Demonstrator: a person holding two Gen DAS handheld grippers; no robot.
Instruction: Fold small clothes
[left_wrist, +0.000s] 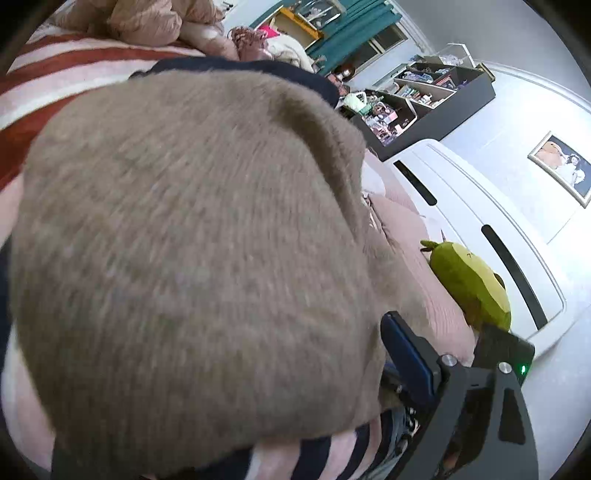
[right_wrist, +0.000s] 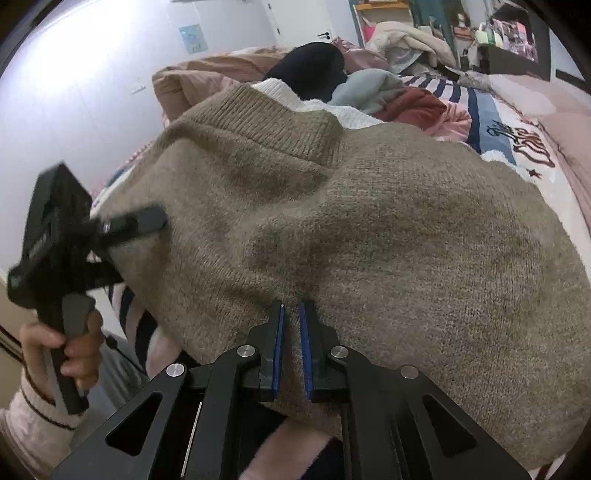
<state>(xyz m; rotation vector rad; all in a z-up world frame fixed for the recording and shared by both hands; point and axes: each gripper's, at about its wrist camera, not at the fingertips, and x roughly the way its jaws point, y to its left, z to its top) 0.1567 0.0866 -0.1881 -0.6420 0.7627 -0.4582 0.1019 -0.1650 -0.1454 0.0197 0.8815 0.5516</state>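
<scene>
A taupe knitted sweater (right_wrist: 369, 229) lies spread over the bed, its ribbed collar (right_wrist: 266, 129) toward the far side, and it fills most of both wrist views. The right gripper (right_wrist: 291, 325) points steeply down at the near edge of the knit, its blue-padded jaws drawn together with a fold of the sweater pinched between them. The left gripper (right_wrist: 122, 240) comes in from the left side of the garment: one black finger (right_wrist: 136, 221) lies on top of the wool while the other goes out of sight under the edge, so the jaws stand wide with the sweater's edge between them and not clamped. A hand (right_wrist: 74, 347) in a pale sleeve with a dark stripe (right_wrist: 33, 402) grips that tool's handle, tilted so the gripper leans toward the cloth.

Under the sweater is a striped blanket (right_wrist: 458, 92) in navy, pink and white, over a pink bedspread (left_wrist: 424, 280). A heap of other clothes (right_wrist: 369, 88), dark, grey-blue and rust, sits beyond the collar. A green plush toy (left_wrist: 469, 284) rests against the white headboard (left_wrist: 480, 206). Beyond it a dark shelf (left_wrist: 436, 99) holds small items, and a framed picture (left_wrist: 561, 170) hangs on the white wall.
</scene>
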